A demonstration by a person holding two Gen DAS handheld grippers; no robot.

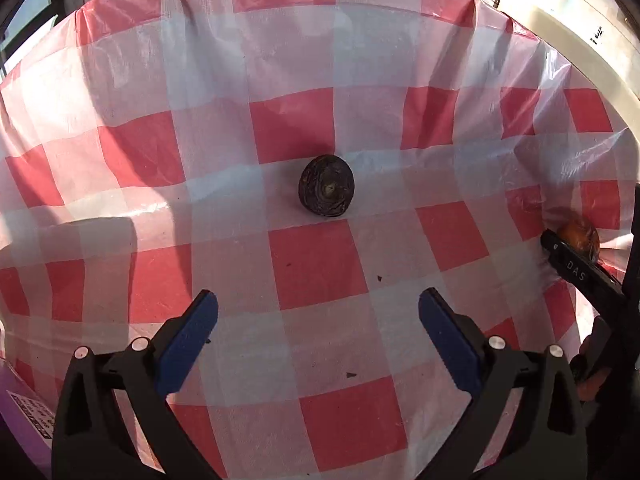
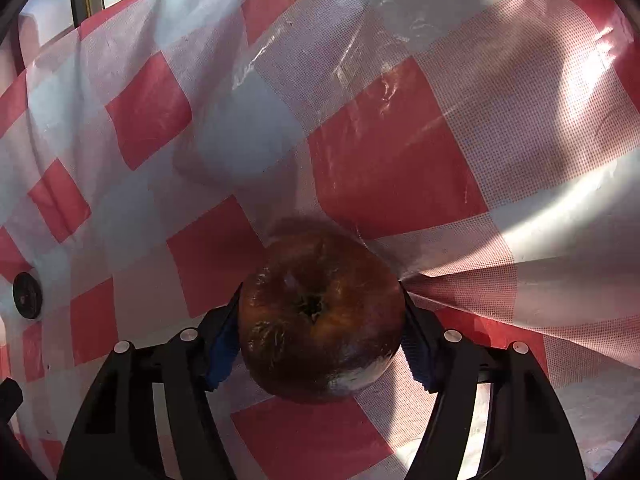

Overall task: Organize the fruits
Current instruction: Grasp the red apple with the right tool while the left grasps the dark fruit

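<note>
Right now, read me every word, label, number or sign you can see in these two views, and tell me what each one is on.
"DAS": white letters on the black finger of the right gripper, seen at the right edge of the left wrist view.
Too small and cut off to read: a black-and-white printed label on a purple thing at the lower left edge.
Too blurred to read: small dark marks on a pale surface beyond the tablecloth.

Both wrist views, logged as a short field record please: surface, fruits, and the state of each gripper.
surface: red and white checked tablecloth, wrinkled near its right side
fruit 1: dark shrivelled fruit, lying alone on the cloth ahead of the left gripper
fruit 2: brown-red apple-like fruit, stem dimple facing the camera
left gripper: open, nothing between its fingers
right gripper: blue pads pressed on both sides of fruit 2
</note>
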